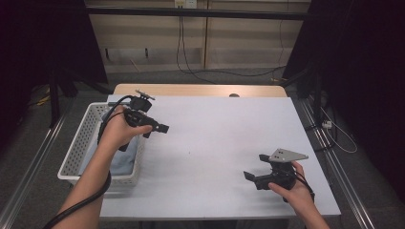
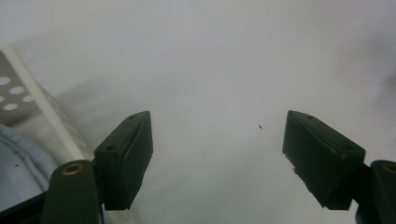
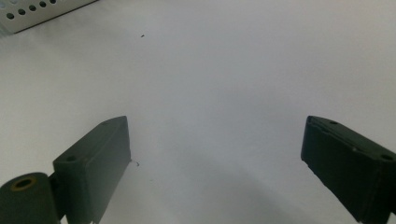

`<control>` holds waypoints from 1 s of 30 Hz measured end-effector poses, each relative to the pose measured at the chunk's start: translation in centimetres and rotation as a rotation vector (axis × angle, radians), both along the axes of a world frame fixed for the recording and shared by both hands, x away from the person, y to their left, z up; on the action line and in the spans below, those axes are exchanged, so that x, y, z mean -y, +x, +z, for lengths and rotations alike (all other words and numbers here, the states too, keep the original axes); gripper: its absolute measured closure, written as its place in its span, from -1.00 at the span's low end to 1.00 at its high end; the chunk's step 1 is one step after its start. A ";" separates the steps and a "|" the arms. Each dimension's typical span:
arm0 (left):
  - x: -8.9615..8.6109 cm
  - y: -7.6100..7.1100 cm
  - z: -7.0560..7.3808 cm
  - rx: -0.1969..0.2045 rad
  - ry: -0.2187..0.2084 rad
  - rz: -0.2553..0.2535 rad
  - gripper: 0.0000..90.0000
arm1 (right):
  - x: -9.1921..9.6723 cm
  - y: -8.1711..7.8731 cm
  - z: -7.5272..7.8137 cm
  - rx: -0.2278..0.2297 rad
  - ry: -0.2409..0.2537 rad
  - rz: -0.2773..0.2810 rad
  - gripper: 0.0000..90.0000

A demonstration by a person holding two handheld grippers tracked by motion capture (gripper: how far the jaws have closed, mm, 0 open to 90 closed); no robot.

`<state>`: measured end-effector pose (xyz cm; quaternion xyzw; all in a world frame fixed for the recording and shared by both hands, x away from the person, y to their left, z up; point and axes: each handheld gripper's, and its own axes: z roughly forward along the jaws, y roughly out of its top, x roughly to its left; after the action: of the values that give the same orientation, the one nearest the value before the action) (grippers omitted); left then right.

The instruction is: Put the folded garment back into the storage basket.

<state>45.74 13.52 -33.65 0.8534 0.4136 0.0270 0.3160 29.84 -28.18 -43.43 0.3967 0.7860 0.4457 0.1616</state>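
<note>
Wall cables (image 1: 184, 47); wooden table edge (image 1: 200, 89)

In the high view, the left gripper (image 1: 162, 128) sits left of centre, held in the left hand (image 1: 119, 131), whose forearm rises from the lower left corner. Its jaws stand apart with nothing between them, pointing toward the right of the frame. The right gripper (image 1: 249, 176) sits lower right in the right hand (image 1: 291, 188), jaws wide apart and empty, pointing left.

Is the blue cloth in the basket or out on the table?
In: the blue cloth lies inside the white basket.
</note>
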 end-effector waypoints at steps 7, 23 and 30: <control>1.0 -0.4 -0.7 0.001 0.007 -0.028 -0.51 | 0.1 0.0 0.0 -0.004 0.005 0.000 -0.82; 2.7 -1.9 -1.7 0.007 -0.011 -0.119 -0.62 | 0.0 -0.1 -0.1 -0.012 0.006 0.005 -0.83; 3.2 -2.6 -2.1 0.022 -0.006 -0.144 -0.66 | 0.2 -0.1 0.0 -0.011 0.007 0.002 -0.83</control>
<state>43.18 10.33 -35.79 0.8796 0.3479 0.0122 0.3241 29.76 -28.33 -43.48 0.3988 0.7857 0.4466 0.1554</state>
